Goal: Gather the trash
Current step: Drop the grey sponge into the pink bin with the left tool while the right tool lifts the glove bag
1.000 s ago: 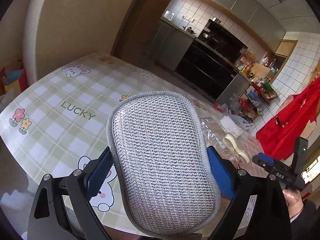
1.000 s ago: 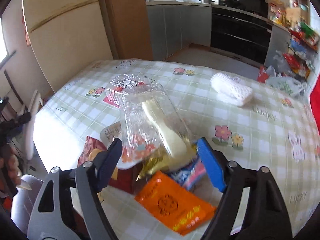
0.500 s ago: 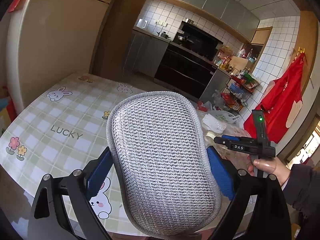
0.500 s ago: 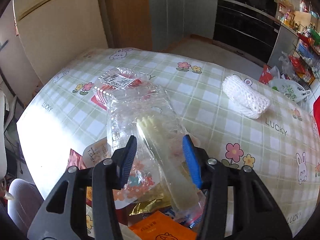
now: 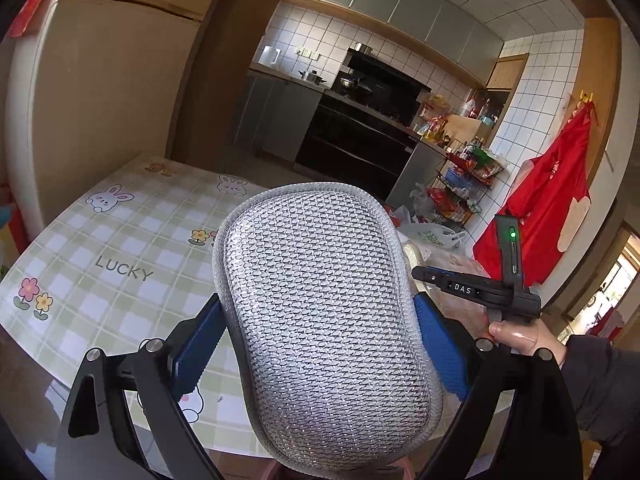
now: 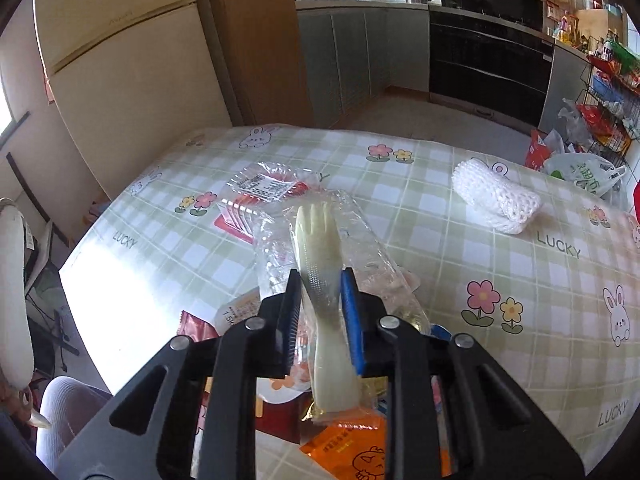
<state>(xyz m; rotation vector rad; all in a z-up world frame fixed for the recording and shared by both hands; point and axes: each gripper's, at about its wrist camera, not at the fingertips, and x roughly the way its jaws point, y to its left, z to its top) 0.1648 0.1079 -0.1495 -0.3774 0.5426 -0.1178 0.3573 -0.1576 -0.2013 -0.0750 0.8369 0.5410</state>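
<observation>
Right claw [image 6: 320,300] is pinching a cream plastic fork [image 6: 320,256] sealed in a clear crinkled wrapper [image 6: 360,248], its blue pads pressed against the fork's neck from both sides, tines pointing away over the bench [image 6: 440,184]. The wrapper's far end sits over a clear labelled tray [image 6: 260,186], and its near end lies on a heap of other trash: an orange sachet [image 6: 352,448] closest to the camera, a red packet [image 6: 196,326] to the left, bits of gold and blue foil underneath. A white knitted cloth [image 6: 496,200] sits well apart on the checked cover.

Left claw [image 5: 320,332] is clamped on a silver mesh scouring pad [image 5: 324,320], held above the bench edge, with the person's hand [image 5: 520,340] and the other tool beside it on the right.

To lift cleanly, I would keep the squeeze firm on the fork itself, since slick film alone may slide, and raise it straight up slowly so the loose wrapper peels off the tray and sachets without dragging them along. Keep the scouring pad clear of the pile meanwhile.
</observation>
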